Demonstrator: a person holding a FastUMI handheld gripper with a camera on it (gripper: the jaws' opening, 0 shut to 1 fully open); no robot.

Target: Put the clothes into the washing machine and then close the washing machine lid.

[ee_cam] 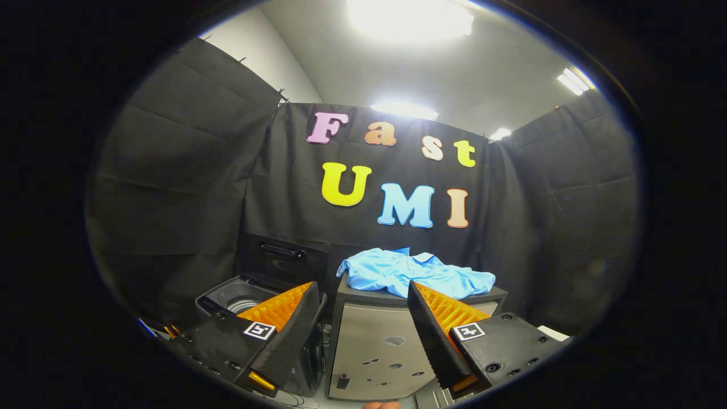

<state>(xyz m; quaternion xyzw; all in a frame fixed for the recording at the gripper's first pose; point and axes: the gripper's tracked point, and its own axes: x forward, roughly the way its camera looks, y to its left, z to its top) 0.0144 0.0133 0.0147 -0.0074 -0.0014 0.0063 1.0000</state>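
One blue shirt [417, 272] beyond open tool [362, 291].

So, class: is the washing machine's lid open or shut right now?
Open. The lid stands raised behind the washing machine, whose drum shows. The claw is open, its fingers apart short of the blue shirt.

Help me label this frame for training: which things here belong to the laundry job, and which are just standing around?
Job: blue shirt lying on the cabinet; washing machine beside it with raised lid; gripper, fingers open, empty, short of the shirt.

Standing around: grey cabinet under the shirt.
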